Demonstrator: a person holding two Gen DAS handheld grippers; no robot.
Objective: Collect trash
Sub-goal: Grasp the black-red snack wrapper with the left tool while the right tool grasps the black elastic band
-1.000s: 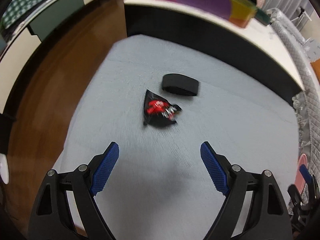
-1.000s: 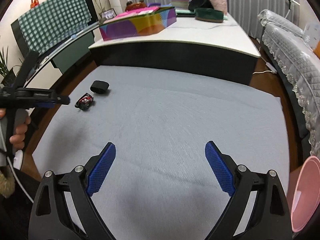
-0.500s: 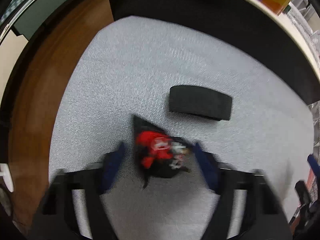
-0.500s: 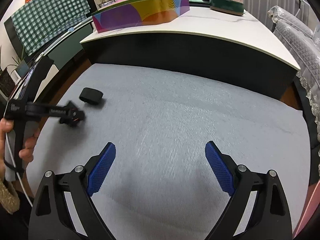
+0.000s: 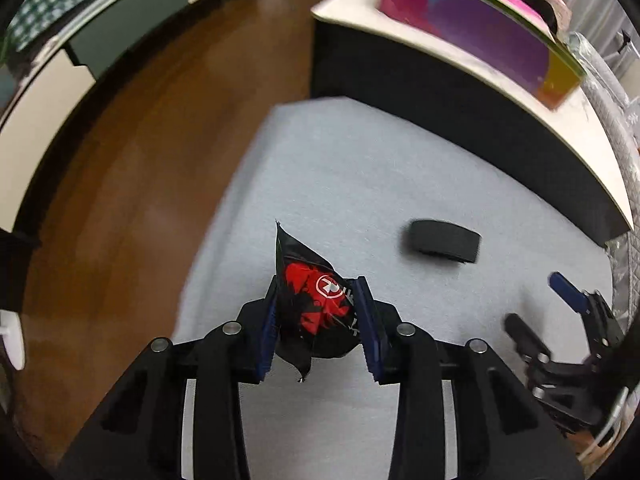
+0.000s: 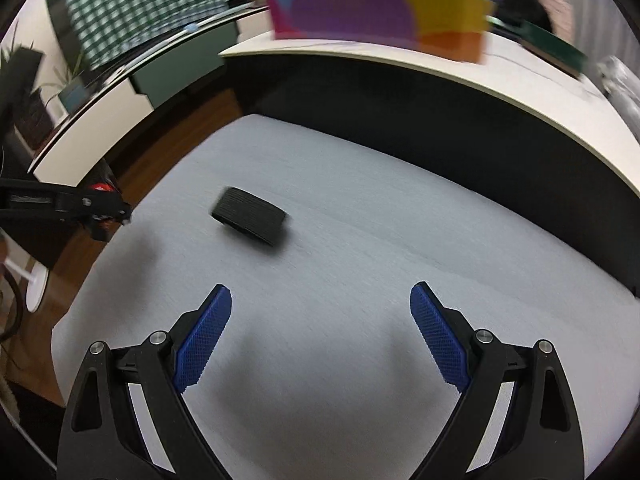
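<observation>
- Gripping is confirmed on the left: the left gripper (image 5: 318,322) has both blue pads pressed against a black and red snack wrapper (image 5: 316,308), which bulges between them, its pointed top corner sticking up past the fingertips.
- Position of the wrapper: it appears lifted clear of the grey mat (image 5: 400,184), near the mat's left edge beside the wooden floor (image 5: 132,168); the right wrist view shows it as a small red patch at the left tool's tip.
- The right gripper (image 6: 320,332) hovers over the mat with its fingers spread wide and nothing between them.
- A black ribbed band (image 6: 250,222) lies flat on the mat ahead of the right gripper, well apart from both tools; whether it counts as trash I cannot tell.
- No bin is visible in either view, so the drop point is unknown.
- Recommended handling, as a judgement: keep squeeze pressure steady, since crinkled film slips easily; carry the wrapper level and avoid quick swings, as both views show motion blur; release only when the fingertips are inside the container's mouth.
</observation>
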